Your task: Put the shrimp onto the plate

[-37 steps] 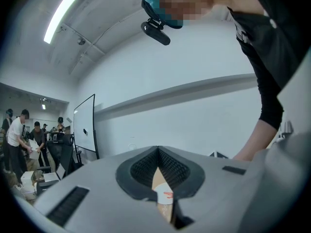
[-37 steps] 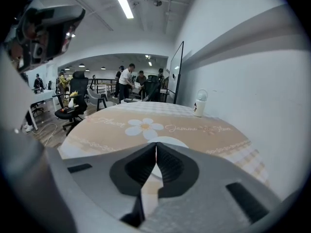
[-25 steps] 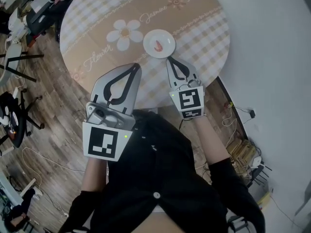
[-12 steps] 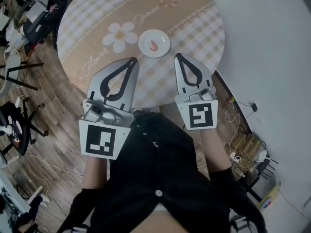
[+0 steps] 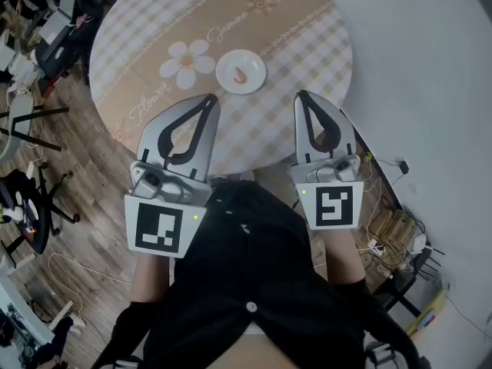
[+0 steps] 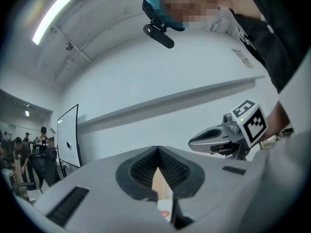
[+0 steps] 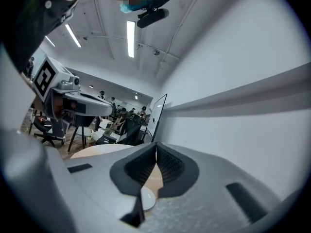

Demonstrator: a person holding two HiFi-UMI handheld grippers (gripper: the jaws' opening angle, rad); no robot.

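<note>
A small pink shrimp (image 5: 241, 74) lies on the white plate (image 5: 251, 62), which sits near the middle of the round checked table (image 5: 154, 37). Both grippers are held back over the table's near edge, close to my body. In the head view my left gripper (image 5: 211, 98) is shut and empty, its tips below and left of the plate. My right gripper (image 5: 302, 96) is also shut and empty, below and right of the plate. A sliver of the plate (image 6: 164, 211) shows through the left gripper (image 6: 158, 149), and its rim (image 7: 147, 198) shows through the right gripper (image 7: 156, 147).
A daisy print (image 5: 184, 60) lies on the cloth left of the plate. Office chairs and desks (image 5: 31, 44) crowd the wooden floor on the left. Cables and boxes (image 5: 392, 229) sit by the white wall (image 5: 430, 91) on the right.
My right gripper has drawn back from the plate, toward my body and to the right. The shrimp stays on the plate. The left gripper has barely moved.
</note>
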